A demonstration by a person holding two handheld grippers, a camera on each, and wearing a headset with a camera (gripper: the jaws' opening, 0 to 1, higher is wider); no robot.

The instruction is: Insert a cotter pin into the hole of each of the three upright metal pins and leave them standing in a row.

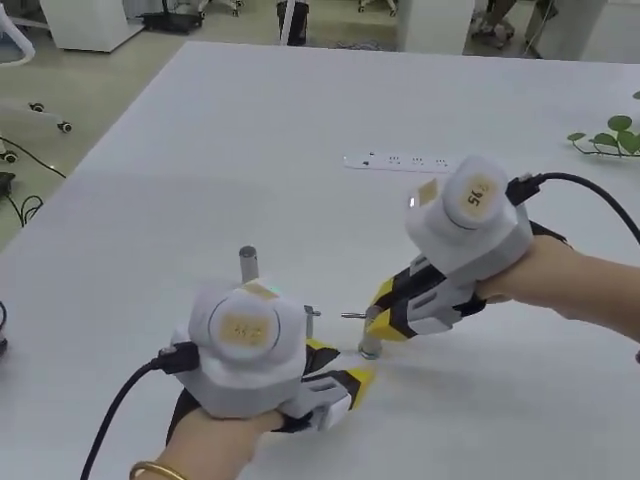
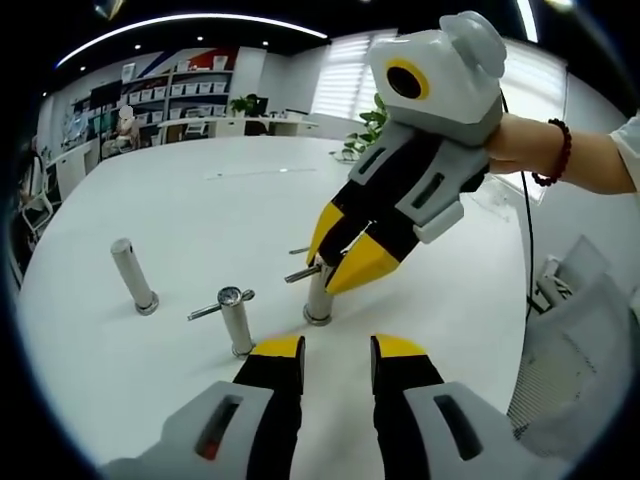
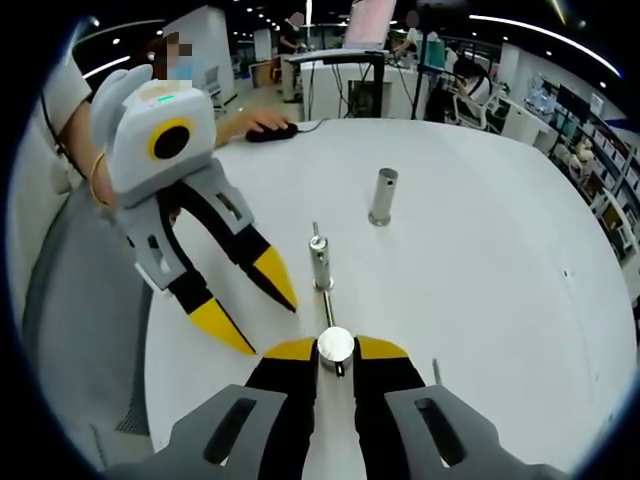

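The right tool (image 2: 322, 276) pinches the cotter pin (image 2: 297, 274), probably light, stiff and slippery, best held by its head; the left tool (image 2: 337, 348) is released.

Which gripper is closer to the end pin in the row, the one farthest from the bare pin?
Right. The right gripper has its tips at the top of the end pin, gripping a cotter pin; the left gripper lies short of its base.
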